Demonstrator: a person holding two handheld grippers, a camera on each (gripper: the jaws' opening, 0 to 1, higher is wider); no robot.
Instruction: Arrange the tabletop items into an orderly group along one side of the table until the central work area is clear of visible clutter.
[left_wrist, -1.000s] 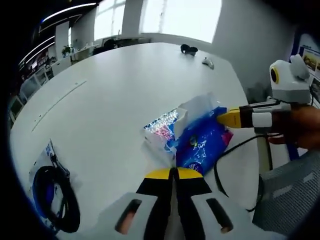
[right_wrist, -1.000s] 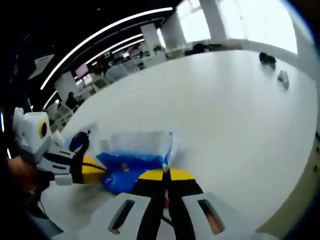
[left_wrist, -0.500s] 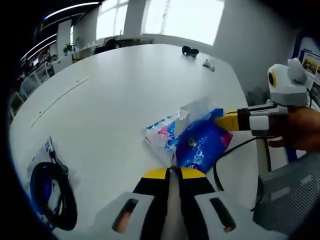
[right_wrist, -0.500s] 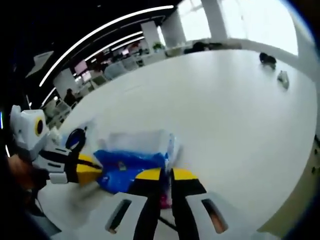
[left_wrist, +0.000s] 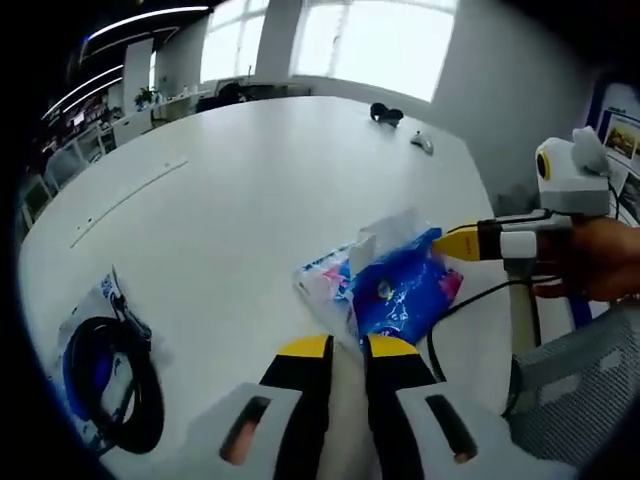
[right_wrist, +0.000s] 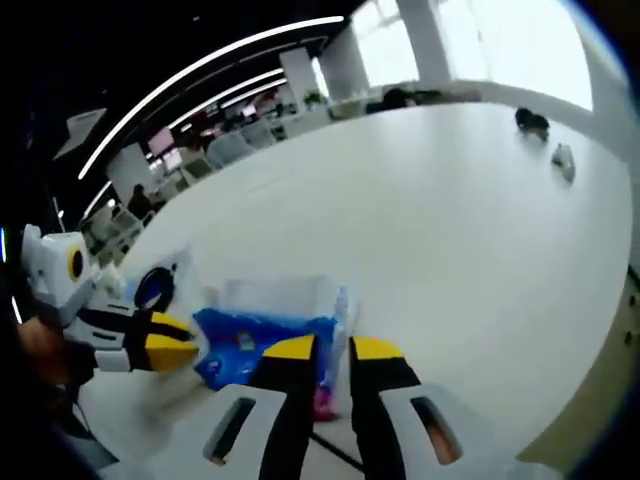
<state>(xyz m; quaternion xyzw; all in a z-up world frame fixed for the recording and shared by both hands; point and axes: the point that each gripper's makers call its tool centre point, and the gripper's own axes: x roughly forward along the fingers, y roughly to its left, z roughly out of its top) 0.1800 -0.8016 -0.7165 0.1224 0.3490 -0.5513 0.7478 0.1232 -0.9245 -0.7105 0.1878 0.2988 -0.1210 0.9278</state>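
Left gripper view: blue packet (left_wrist: 405, 290) just beyond left hand-held gripper (left_wrist: 347, 348).

Blue packet (left_wrist: 400, 290) flat; bagged cable (left_wrist: 105, 385) apart

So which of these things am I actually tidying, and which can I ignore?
To tidy:
blue plastic bag
packaged black cable
small dark item
small grey item

Ignore:
mesh chair
black cord hanging at the table edge
background desks
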